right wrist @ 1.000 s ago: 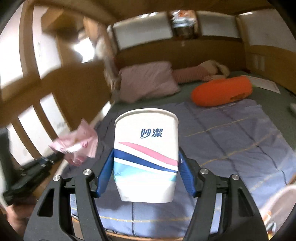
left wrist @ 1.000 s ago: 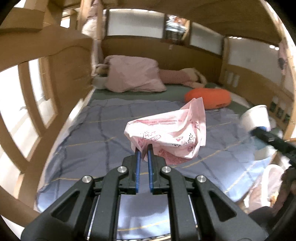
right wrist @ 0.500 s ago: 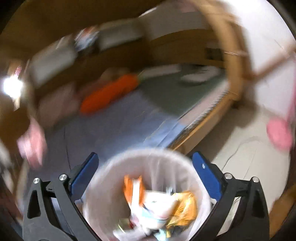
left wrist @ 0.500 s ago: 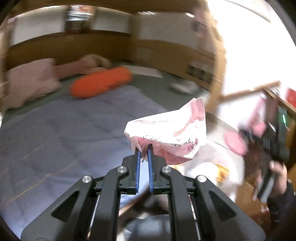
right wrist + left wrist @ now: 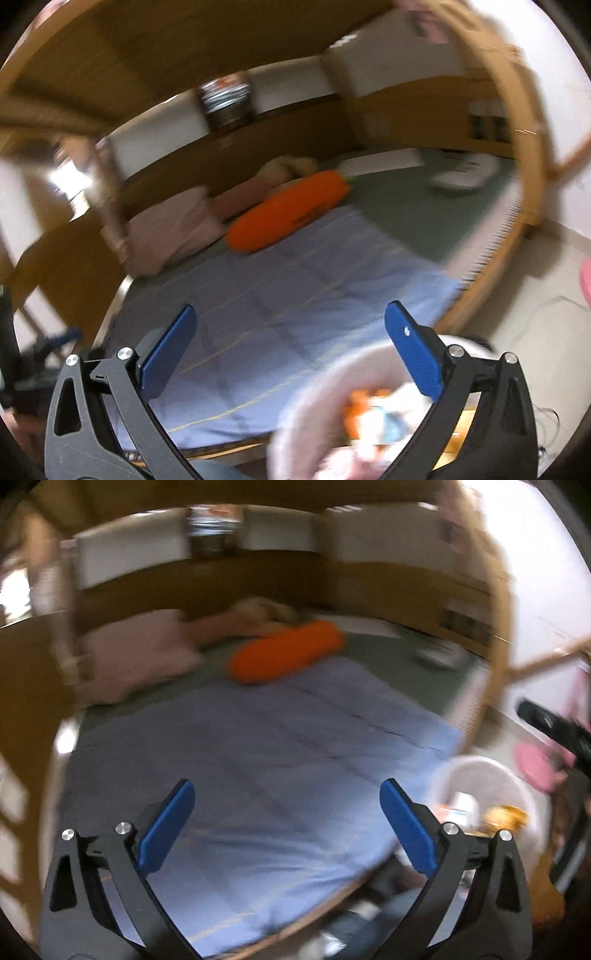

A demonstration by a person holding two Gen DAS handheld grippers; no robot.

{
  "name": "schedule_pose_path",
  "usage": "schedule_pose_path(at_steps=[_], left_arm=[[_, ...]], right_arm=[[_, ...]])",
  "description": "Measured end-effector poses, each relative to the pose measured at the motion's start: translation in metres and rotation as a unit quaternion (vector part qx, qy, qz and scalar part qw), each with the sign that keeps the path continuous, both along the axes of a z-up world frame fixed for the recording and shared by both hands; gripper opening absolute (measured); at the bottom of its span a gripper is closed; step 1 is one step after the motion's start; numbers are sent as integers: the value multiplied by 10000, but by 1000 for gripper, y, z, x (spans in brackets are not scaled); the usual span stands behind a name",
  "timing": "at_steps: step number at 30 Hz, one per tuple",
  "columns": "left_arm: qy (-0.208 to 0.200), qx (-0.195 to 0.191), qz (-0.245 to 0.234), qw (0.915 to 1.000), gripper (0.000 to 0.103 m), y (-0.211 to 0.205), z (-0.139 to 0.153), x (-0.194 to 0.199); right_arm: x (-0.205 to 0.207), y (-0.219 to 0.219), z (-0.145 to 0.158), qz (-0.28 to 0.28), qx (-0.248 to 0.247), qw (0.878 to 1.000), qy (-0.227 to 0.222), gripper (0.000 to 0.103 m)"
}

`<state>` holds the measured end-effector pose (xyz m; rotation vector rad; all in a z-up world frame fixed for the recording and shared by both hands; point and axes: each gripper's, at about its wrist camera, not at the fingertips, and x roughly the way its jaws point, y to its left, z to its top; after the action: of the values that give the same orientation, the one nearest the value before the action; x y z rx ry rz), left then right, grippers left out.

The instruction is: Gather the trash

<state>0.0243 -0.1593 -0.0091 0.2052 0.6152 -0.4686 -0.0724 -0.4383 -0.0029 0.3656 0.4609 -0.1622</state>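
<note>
Two handheld grippers hang over the near edge of a wooden-framed bed, both views smeared by motion. Jaws on the left gripper (image 5: pixel 286 821) are opening at this moment, their blue pads spread wide with nothing between them, only the blue quilt (image 5: pixel 258 775) showing in the gap. Those on the right gripper (image 5: pixel 290 349) stand just as wide and grip nothing. Trash sits in the white-lined waste bin (image 5: pixel 317 398) beside the bed, below and partly behind the right gripper's right-hand finger; orange, white and pale blue scraps (image 5: pixel 373 410) lie heaped inside (too blurred to name singly). From the left wrist view the same bin (image 5: pixel 484 771) appears off to the right of the left gripper, with white and yellow wrappers (image 5: pixel 480 812) in it. Farther back on the bed lie an orange carrot-shaped cushion (image 5: pixel 288 210) and a pink pillow (image 5: pixel 173 232), well apart from both grippers.
</note>
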Motion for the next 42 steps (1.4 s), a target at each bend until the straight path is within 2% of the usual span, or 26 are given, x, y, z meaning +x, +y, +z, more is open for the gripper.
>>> schedule_pose_path(at_steps=[4,6,9,12,13,15,18,21,27,42], left_arm=[[8,-176,1146,9933,100,71,-9,20],[-142,-133,1850,9825,100,102,-19,23],[-14,-114,2360,9717,100,125,-37,35],[241,-241,2606,9649,100,141,-47,45],[245,-288,2655,9634,100,143,-48,47],[180,-366,2708,9618,100,156,-49,41],[148,-410,2713,9615,100,158,-51,41],[167,-415,2658,9630,100,163,-49,38],[118,-342,2576,9656,100,157,-48,35],[140,-413,2639,9636,100,164,-49,39]], right_arm=[[44,82,5,794,-176,9967,-28,100],[73,128,5,1217,-377,9918,-38,100],[105,177,-1,1428,-857,9860,-22,100],[120,210,-19,1440,-1399,9796,-65,100],[121,216,-27,1444,-1491,9782,-73,100],[134,224,-40,1623,-1521,9742,386,100],[133,216,-35,1509,-1324,9794,213,100],[142,218,-40,1555,-1267,9789,403,100],[148,217,-43,1564,-1145,9797,505,100],[154,226,-52,1640,-1214,9772,587,100]])
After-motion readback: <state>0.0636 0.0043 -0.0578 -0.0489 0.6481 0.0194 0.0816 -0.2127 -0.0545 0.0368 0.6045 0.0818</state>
